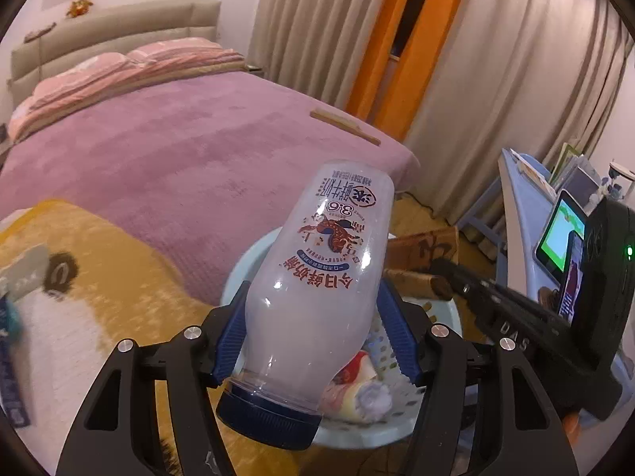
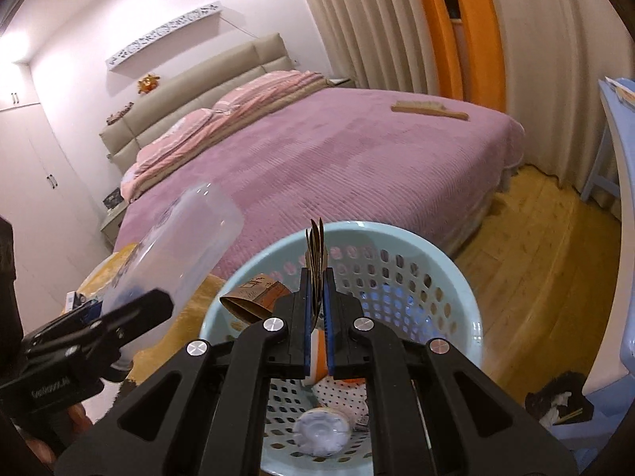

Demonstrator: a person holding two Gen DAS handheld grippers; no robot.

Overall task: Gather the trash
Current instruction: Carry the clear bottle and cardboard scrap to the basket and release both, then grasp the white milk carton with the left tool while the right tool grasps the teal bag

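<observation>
My left gripper (image 1: 313,313) is shut on an empty clear milk bottle (image 1: 317,277) with a dark blue cap, held cap toward the camera over the rim of a light blue perforated basket (image 1: 444,309). The bottle also shows in the right wrist view (image 2: 178,246). My right gripper (image 2: 316,277) is shut on a flattened piece of brown cardboard (image 2: 315,246), held upright above the basket (image 2: 456,269). Inside the basket lie a cardboard tube (image 2: 250,301), a crumpled wrapper and a small bottle (image 2: 321,432).
A bed with a purple cover (image 2: 337,158) stands behind the basket, with a wooden brush (image 2: 428,111) on it. A yellow plush blanket (image 1: 99,277) lies at the left. A blue desk (image 1: 528,238) with a tablet is at the right. Curtains hang behind.
</observation>
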